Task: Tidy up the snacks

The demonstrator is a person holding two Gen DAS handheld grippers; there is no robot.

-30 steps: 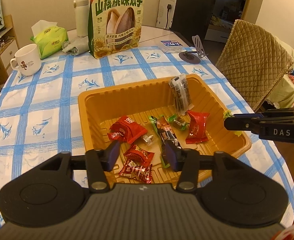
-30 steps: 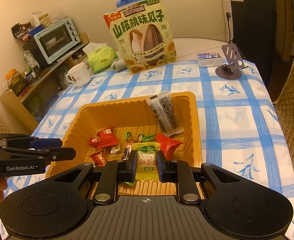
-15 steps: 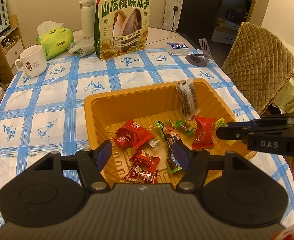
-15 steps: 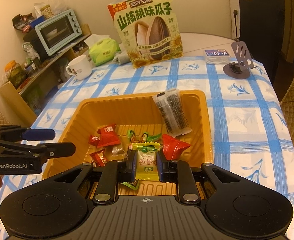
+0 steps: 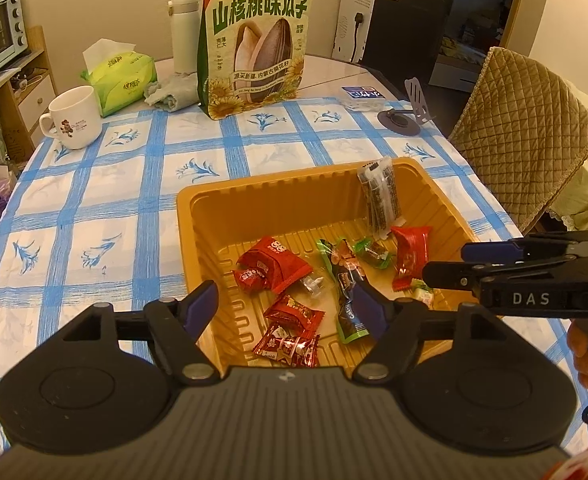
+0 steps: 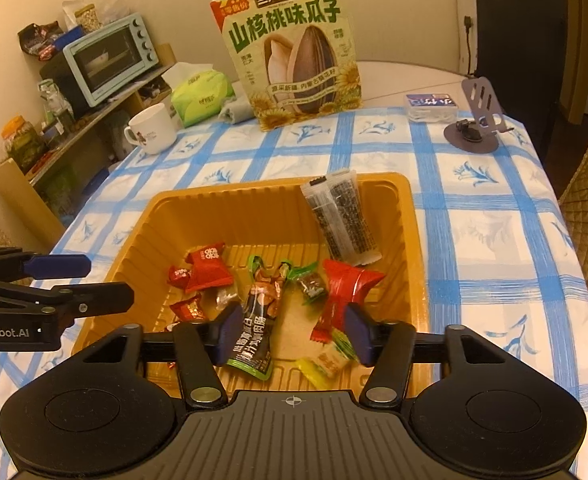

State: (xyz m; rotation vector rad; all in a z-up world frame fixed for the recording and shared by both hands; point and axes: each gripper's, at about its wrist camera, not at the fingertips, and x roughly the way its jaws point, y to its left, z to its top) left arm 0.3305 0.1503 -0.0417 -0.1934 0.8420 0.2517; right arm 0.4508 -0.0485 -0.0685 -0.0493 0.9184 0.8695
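An orange plastic tray [image 5: 253, 204] [image 6: 229, 216] on the checked tablecloth holds several wrapped snacks: red candies [image 5: 277, 264] [image 6: 209, 268], a green-black pouch [image 6: 259, 316] [image 5: 346, 292], a clear sesame-stick pack [image 6: 340, 216] [image 5: 380, 200] leaning on the far wall, and a small yellow-green candy [image 6: 326, 364] lying on the tray floor near its front edge. My left gripper [image 5: 285, 304] is open and empty above the tray's near left corner. My right gripper [image 6: 291, 326] is open and empty just above the yellow-green candy.
A big sunflower-seed bag [image 5: 253, 40] stands at the table's far side with a thermos [image 5: 183, 32], tissue pack [image 5: 119, 76] and white mug [image 5: 75, 116]. A phone stand [image 6: 476, 124] is at the far right. A quilted chair [image 5: 526, 148] stands right of the table.
My right gripper has opened and let go of the yellow-green candy, which now lies in the tray. My left gripper has opened wider and shifted slightly left.
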